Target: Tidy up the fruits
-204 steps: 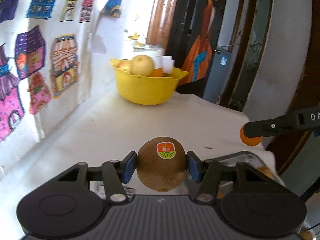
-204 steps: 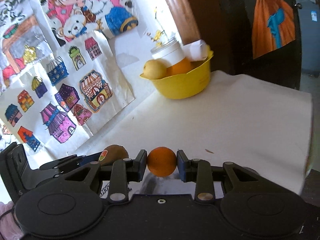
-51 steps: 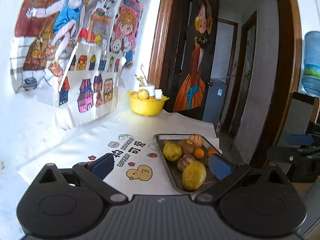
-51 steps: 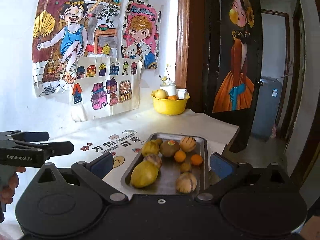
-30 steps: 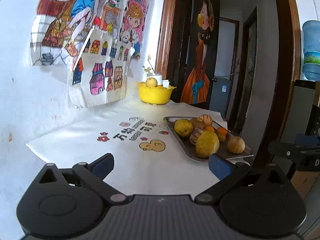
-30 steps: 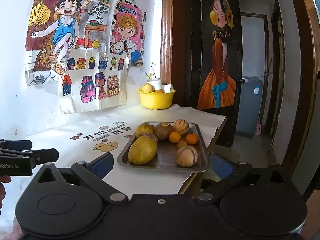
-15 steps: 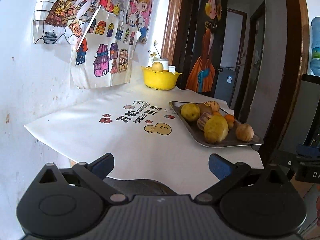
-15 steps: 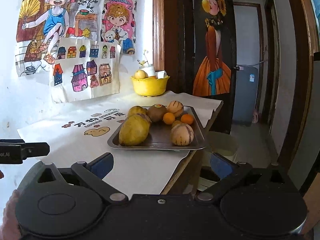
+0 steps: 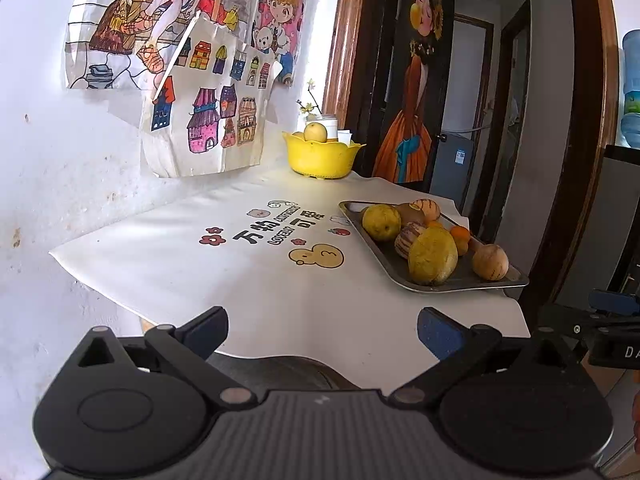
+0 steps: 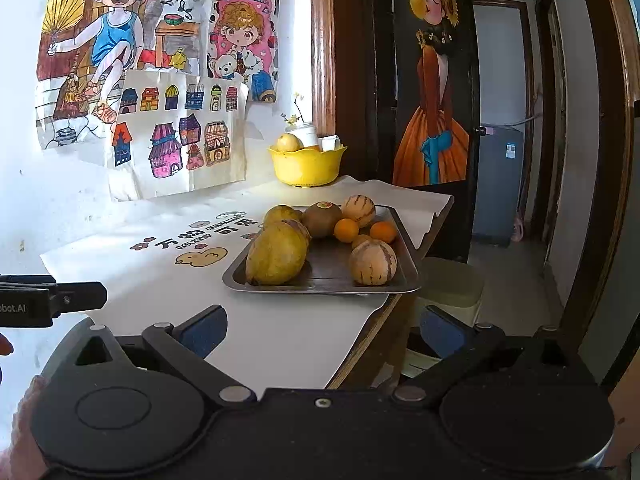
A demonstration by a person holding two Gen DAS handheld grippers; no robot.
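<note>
A metal tray [image 10: 328, 282] [image 9: 460, 285] sits at the table's near right corner, holding several fruits: a large yellow mango [image 10: 276, 254] [image 9: 432, 256], a brown kiwi [image 10: 321, 219], striped melons [image 10: 372, 262] [image 9: 490, 262] and small oranges [image 10: 346, 230]. A yellow bowl [image 10: 306, 165] [image 9: 320, 158] with a pear stands at the far end by the wall. My left gripper [image 9: 322, 330] hangs open and empty off the table's near edge. My right gripper [image 10: 324, 330] is open and empty too, below and in front of the tray.
A white printed cloth [image 9: 256, 264] covers the table. Children's drawings [image 10: 160, 80] hang on the wall at left. A dark door with a painted figure [image 10: 434, 92] stands behind. A pale bin [image 10: 450, 284] sits on the floor right of the table.
Both grippers, earlier shut on a kiwi and an orange near the yellow bowl, are now open and empty. Both have drawn back and sunk lower, off the table's near edge.
</note>
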